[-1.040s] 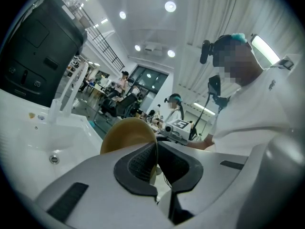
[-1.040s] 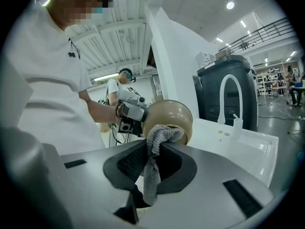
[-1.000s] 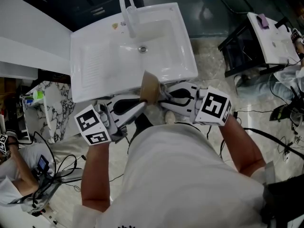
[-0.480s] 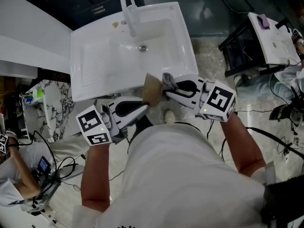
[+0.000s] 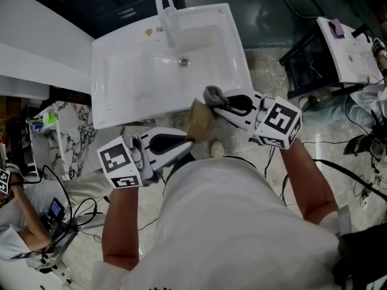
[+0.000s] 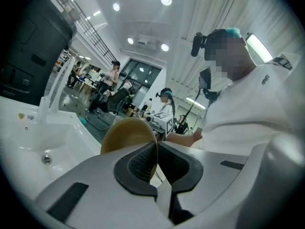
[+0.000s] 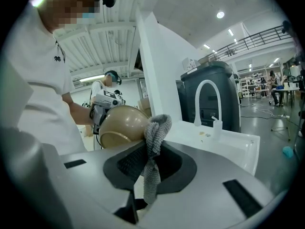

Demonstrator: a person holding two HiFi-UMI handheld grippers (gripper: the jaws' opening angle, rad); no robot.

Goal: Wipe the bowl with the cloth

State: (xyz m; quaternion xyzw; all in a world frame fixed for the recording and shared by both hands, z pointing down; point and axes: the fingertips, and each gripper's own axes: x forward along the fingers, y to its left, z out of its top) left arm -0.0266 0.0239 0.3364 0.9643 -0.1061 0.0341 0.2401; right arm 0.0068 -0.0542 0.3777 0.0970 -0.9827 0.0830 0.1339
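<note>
Gripping the rim of the tan bowl [image 5: 199,118], the left tongs [image 5: 188,140] are seen almost closed. The thin wall of the bowl is pinched between the ribbed pads [image 6: 139,162]. The bowl is held in the air, tipped on its side, just in front of the near edge of the white sink [image 5: 130,80], below the faucet [image 5: 163,9]. A grey knitted cloth [image 5: 210,93] is clamped in the right tongs [image 5: 219,104], which are closed on it. One bunched end stands above the pads and the other hangs down between them. In the right gripper view the bunched end of the cloth [image 7: 156,128] is seen against the outer wall of the bowl [image 7: 121,123], near its rim. Nothing else is held by either tongs.
</note>
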